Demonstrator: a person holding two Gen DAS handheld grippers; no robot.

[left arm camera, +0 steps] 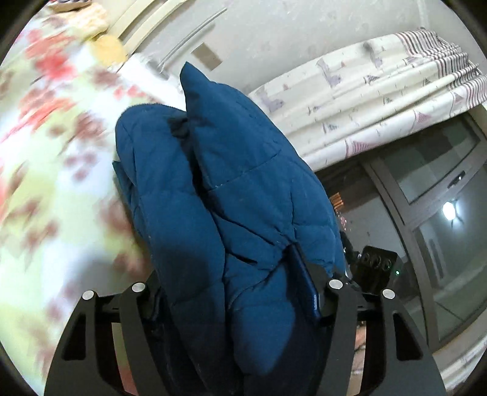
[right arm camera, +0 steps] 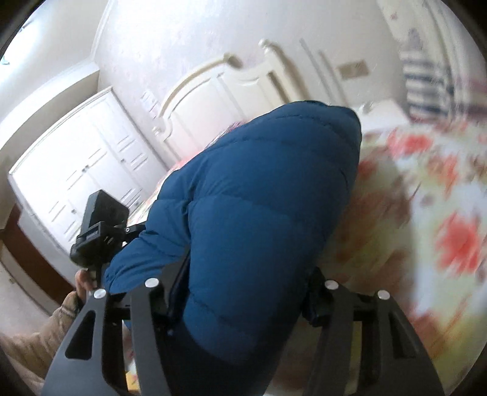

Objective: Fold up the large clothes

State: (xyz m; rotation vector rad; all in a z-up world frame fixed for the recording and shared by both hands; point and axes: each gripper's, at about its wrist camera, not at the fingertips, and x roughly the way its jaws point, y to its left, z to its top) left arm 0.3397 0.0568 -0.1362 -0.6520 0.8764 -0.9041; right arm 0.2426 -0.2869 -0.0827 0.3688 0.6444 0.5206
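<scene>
A blue quilted puffer jacket (left arm camera: 231,195) fills the middle of the left wrist view. My left gripper (left arm camera: 240,307) is shut on a thick bunch of it and holds it above the floral bedspread (left arm camera: 51,170). In the right wrist view the same jacket (right arm camera: 261,207) bulges between my fingers. My right gripper (right arm camera: 240,304) is shut on it too. The fingertips of both grippers are hidden in the fabric. The left gripper (right arm camera: 100,225) also shows at the left of the right wrist view, with the hand holding it.
The bed has a cream headboard (right arm camera: 231,79) against the wall. A white wardrobe (right arm camera: 79,170) stands to one side. Patterned curtains (left arm camera: 380,100) hang beside a dark window (left arm camera: 441,213). Folded items (left arm camera: 88,21) lie at the head of the bed.
</scene>
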